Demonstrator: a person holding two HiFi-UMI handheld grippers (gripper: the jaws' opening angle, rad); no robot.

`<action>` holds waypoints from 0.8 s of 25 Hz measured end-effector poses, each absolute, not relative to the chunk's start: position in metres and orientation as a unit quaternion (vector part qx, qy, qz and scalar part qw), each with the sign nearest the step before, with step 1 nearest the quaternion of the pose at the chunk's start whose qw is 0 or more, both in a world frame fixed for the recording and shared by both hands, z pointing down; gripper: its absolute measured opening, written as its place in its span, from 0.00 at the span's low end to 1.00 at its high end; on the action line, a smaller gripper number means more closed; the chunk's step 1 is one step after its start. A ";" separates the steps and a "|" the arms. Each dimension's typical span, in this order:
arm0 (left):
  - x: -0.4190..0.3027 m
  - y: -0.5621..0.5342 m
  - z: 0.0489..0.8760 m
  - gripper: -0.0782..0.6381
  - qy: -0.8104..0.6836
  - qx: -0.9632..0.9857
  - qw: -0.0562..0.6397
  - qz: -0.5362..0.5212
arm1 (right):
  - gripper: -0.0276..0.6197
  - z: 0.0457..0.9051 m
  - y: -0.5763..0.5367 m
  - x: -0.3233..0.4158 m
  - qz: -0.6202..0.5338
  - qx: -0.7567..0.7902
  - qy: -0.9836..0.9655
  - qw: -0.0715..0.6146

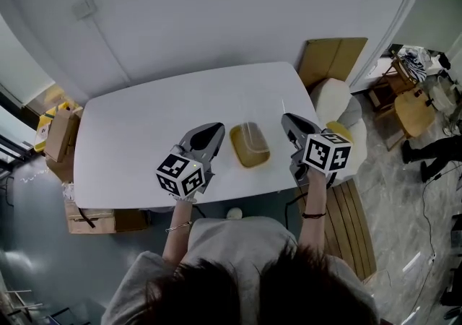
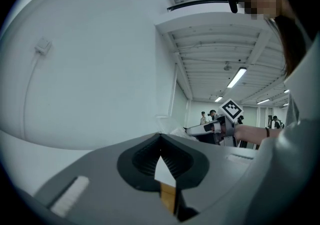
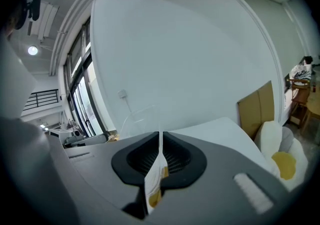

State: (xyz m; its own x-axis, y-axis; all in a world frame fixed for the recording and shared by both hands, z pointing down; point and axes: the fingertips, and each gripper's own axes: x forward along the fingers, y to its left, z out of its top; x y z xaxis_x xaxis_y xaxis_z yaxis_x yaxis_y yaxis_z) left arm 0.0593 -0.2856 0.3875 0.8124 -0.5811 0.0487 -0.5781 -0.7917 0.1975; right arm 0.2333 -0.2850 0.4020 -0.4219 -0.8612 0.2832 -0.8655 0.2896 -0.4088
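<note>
My left gripper (image 1: 215, 131) hovers over the white table (image 1: 130, 150), left of a clear plastic bag (image 1: 250, 145) with a yellow-brown lump inside. Its jaws meet at the tips (image 2: 160, 136). A small white and orange patch shows behind them, and I cannot tell whether it is something held. My right gripper (image 1: 286, 118) is to the right of the bag, shut on a thin white packet (image 3: 156, 179) with yellow print, held edge-on. The packet (image 1: 282, 107) stands up as a thin white line beyond the jaws. From the left gripper view the right gripper (image 2: 192, 130) is level with it.
A cardboard sheet (image 1: 333, 56) leans on the wall at the back right. A cream chair (image 1: 338, 100) with a yellow cushion (image 1: 339, 131) and a slatted wooden bench (image 1: 354, 222) stand right of the table. Cardboard boxes (image 1: 61, 136) lie at the left. People stand far off (image 2: 205, 117).
</note>
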 end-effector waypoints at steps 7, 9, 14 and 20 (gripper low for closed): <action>0.066 -0.282 0.379 0.10 -0.307 0.947 0.092 -0.016 | 0.10 0.385 -0.280 0.241 0.244 0.537 -0.807 -0.026; 0.067 -0.281 0.377 0.10 -0.306 0.947 0.091 -0.019 | 0.10 0.382 -0.279 0.243 0.239 0.538 -0.808 -0.032; 0.068 -0.279 0.374 0.10 -0.307 0.948 0.085 -0.019 | 0.10 0.376 -0.277 0.241 0.231 0.533 -0.813 -0.040; 0.063 -0.280 0.377 0.10 -0.312 0.946 0.083 -0.017 | 0.09 0.383 -0.275 0.234 0.228 0.527 -0.818 -0.028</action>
State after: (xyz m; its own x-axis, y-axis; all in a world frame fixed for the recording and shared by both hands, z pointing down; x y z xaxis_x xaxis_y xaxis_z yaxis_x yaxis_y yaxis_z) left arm 0.0626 -0.2797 0.3772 0.8050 -0.5929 0.0195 -0.5873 -0.7918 0.1675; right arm 0.2342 -0.2753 0.3832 -0.4435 -0.8749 0.1944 -0.8495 0.3412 -0.4025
